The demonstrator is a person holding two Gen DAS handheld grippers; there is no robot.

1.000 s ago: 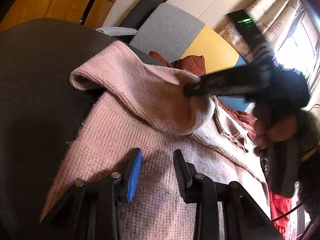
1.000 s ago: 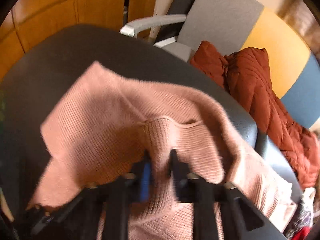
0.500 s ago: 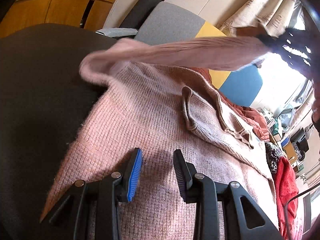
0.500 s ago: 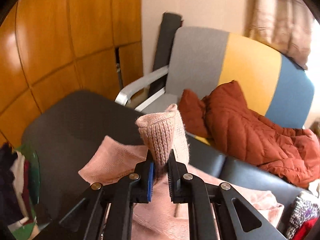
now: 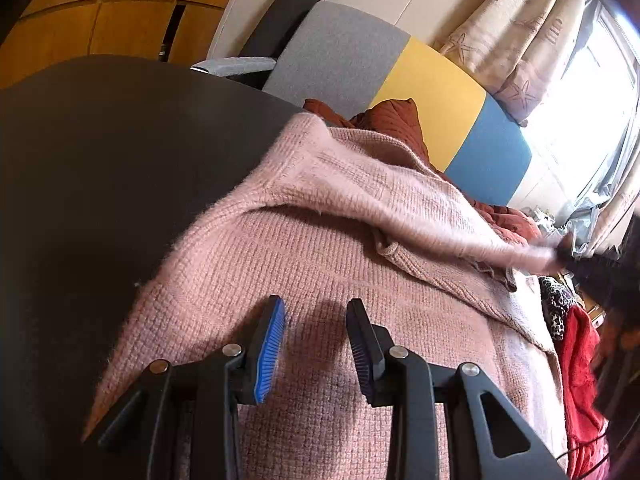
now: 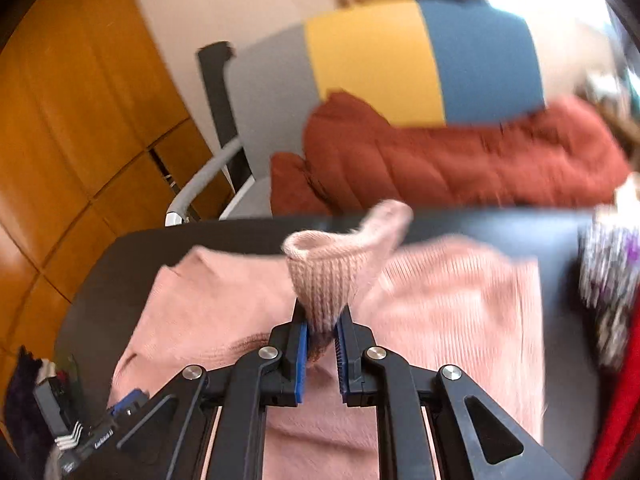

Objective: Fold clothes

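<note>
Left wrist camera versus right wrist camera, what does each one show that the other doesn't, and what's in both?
Only the left wrist view shows the left gripper, open above the sweater body, and the bright window. Only the right wrist view shows the right gripper, its jaws opening with the sweater's cuff between them. Both show the pink sweater spread on the dark table, the grey, yellow and blue chair and the rust jacket on it.

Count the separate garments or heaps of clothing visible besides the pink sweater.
3: a rust quilted jacket on the chair behind the table, a red garment at the table's right edge, and a patterned piece just above it. More may lie hidden.
</note>
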